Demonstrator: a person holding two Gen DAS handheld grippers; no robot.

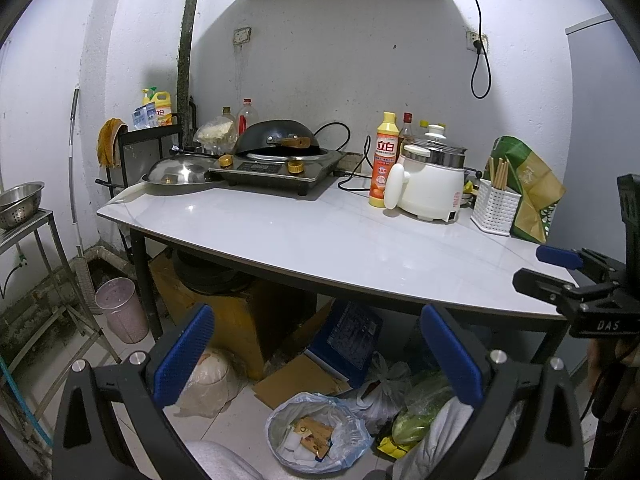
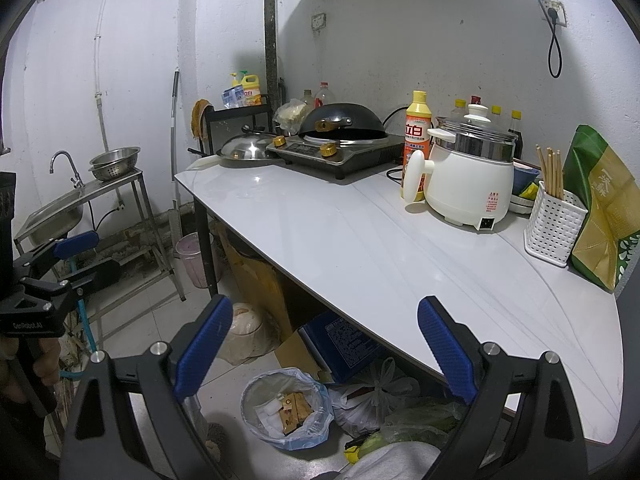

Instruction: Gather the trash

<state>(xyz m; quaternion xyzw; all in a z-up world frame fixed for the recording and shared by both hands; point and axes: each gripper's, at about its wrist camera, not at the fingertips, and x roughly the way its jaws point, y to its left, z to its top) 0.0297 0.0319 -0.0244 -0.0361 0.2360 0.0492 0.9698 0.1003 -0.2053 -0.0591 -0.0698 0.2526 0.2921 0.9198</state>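
A small trash bin lined with a pale blue bag stands on the floor under the front of the white table. Paper scraps and brown wrappers lie inside it. My left gripper hangs open above the bin, with nothing between its blue pads. In the right wrist view the same bin and its trash sit below my right gripper, which is open and empty too. Each gripper shows at the edge of the other's view: the right gripper and the left gripper.
On the table stand an induction cooker with a wok, a steel lid, a detergent bottle, a white electric pot, a chopstick holder and a green bag. Plastic bags of vegetables, a blue box, a pink bin and a sink stand crowd the floor.
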